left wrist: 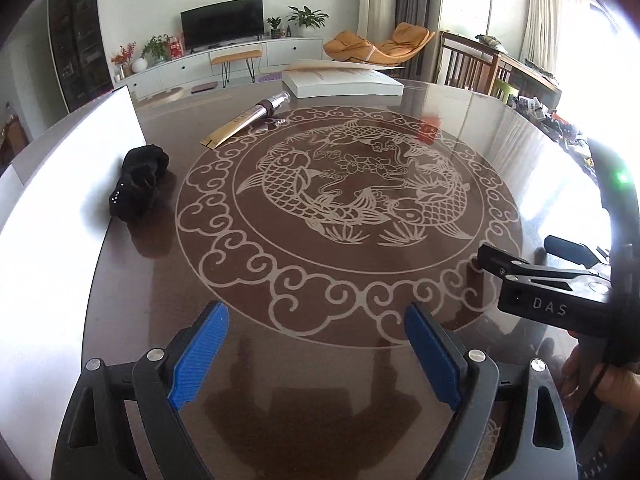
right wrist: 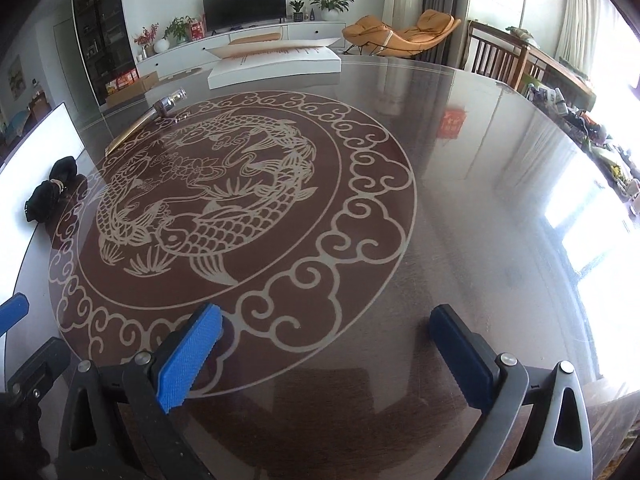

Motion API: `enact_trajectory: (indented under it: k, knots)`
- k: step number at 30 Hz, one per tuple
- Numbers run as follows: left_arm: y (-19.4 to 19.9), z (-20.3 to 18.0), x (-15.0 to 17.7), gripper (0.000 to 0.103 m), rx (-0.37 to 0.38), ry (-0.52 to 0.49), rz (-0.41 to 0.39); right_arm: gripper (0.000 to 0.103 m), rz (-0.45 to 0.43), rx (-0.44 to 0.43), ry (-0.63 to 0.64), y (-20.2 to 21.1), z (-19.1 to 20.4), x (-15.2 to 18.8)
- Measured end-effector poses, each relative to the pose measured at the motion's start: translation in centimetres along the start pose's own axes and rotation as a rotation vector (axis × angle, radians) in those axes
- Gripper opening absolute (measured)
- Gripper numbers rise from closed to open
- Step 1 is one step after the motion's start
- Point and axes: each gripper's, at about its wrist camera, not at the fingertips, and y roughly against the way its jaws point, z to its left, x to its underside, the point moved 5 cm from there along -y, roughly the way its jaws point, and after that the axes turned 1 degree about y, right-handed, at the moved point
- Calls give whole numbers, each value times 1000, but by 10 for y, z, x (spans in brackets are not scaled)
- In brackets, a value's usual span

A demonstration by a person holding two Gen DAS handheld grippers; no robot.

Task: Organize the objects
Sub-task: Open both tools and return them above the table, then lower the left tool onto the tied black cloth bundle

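Observation:
A black rolled cloth bundle lies at the left of the round glass-topped table, against a white board; it also shows in the right wrist view. A gold tube with a clear cap lies at the far side, also in the right wrist view. A white box with an open lid sits at the far edge, and shows in the right wrist view. My left gripper is open and empty over the near table. My right gripper is open and empty.
The right gripper's body shows at the right of the left wrist view. The left gripper's blue pad shows at the left edge of the right wrist view. A wooden chair and a cluttered side table stand beyond the table's right.

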Motion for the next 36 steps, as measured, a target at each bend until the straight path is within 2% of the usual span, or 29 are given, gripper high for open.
enact_trajectory:
  k: [4, 8, 10, 11, 36]
  knots:
    - [-18, 3, 5, 89, 0, 18, 33, 103, 0, -1, -1, 0, 1, 0]
    - [-21, -2, 5, 90, -20, -15, 24, 103, 0, -1, -1, -1, 1, 0]
    - [-25, -1, 3, 96, -16, -11, 32, 103, 0, -1, -1, -1, 1, 0]
    - [-28, -2, 3, 103, -15, -12, 42, 103, 0, -1, -1, -1, 1, 0]
    - [-29, -3, 3, 103, -13, -12, 44, 103, 0, -1, -1, 0, 1, 0]
